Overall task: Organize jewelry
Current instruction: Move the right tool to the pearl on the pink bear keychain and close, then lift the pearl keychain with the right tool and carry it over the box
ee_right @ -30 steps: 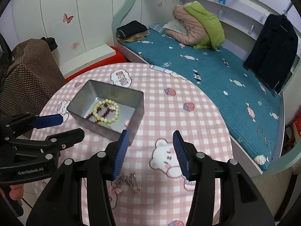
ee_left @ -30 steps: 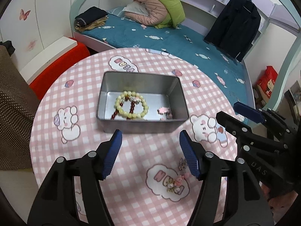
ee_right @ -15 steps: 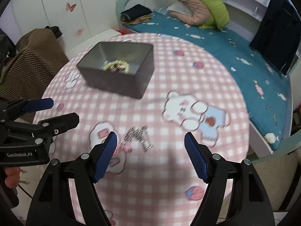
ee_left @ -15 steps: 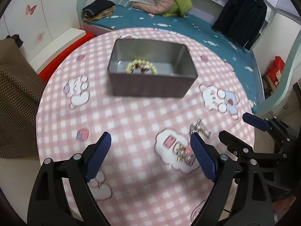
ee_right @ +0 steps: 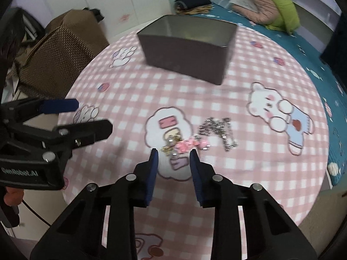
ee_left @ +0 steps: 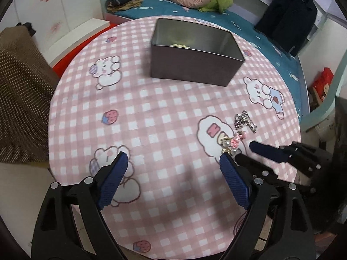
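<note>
- A brown dotted cloth is heaped at the desk's 9 o'clock edge, just off the round pink-checked cover.
- The left tool hovers over the cover's 6 o'clock part, its blue pads spread wide apart with nothing between them.
- In the right wrist view the same left tool reaches in from 9 o'clock, well apart from the jewelry.
- A grey metal tin stands upright toward 12 o'clock on the desk; pale beads just show over its near wall.
- The pink-and-gold charm piece lies on a cloud print, at 12 o'clock from the right tool and just beyond its tips.
- The right tool's jaws have just been closing and now stand narrowly apart, nothing pinched between them; whether the tips touch the charm piece cannot be told.
- A silver chain lies crumpled at 1 o'clock from the right tool, touching the charm piece's right end.
- In the left wrist view, the right tool enters from 3 o'clock, tips at the charm piece.
- A teal bed runs behind the desk from 12 to 3 o'clock.
</note>
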Tool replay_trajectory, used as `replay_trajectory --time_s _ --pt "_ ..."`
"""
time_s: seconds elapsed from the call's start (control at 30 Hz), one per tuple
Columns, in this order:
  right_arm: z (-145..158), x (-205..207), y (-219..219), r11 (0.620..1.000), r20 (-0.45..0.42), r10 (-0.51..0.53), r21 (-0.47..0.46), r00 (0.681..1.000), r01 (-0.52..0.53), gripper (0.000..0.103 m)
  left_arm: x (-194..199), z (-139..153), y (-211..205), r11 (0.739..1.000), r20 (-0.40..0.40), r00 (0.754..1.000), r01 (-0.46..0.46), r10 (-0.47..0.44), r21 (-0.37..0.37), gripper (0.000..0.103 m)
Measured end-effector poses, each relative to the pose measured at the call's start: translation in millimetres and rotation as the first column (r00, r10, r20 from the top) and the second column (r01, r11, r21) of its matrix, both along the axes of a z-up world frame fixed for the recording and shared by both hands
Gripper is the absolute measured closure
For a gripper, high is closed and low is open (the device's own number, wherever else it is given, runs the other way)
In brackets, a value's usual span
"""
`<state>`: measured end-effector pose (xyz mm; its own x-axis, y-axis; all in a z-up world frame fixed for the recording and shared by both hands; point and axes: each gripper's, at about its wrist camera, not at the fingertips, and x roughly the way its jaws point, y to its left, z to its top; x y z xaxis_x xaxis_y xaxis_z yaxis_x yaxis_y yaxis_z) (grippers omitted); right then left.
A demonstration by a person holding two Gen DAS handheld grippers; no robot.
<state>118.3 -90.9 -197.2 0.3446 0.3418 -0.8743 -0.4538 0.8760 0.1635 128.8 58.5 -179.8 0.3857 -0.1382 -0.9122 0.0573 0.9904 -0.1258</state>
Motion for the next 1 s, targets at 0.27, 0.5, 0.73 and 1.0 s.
replay_trajectory --time_s 0.27,0.5,0.73,1.0 --pt "-18.2 2.6 8.5 0.999 -0.011 -0.001 -0.049 1.000 0.000 0.086 -3.3 -4.0 7.3 1.000 -0.011 1.000 -0.017 0.017 -0.014 0.016" --pt "-19.7 6.0 8.7 0.998 0.017 -0.001 -0.057 1.000 0.001 0.093 -3.8 -8.4 -0.1 1.000 -0.015 1.000 0.004 -0.003 0.014 0.016" --pt "-10.1 8.1 -0.4 0.998 0.020 -0.038 -0.046 0.999 0.039 0.093 5.0 -9.2 -15.1 0.999 -0.018 0.999 0.046 -0.047 -0.023 0.017" --pt "3.5 13.7 -33.4 0.986 0.032 -0.161 -0.034 0.986 0.162 0.093 26.6 -18.3 -41.8 0.989 -0.033 0.992 0.122 -0.125 -0.080 0.023"
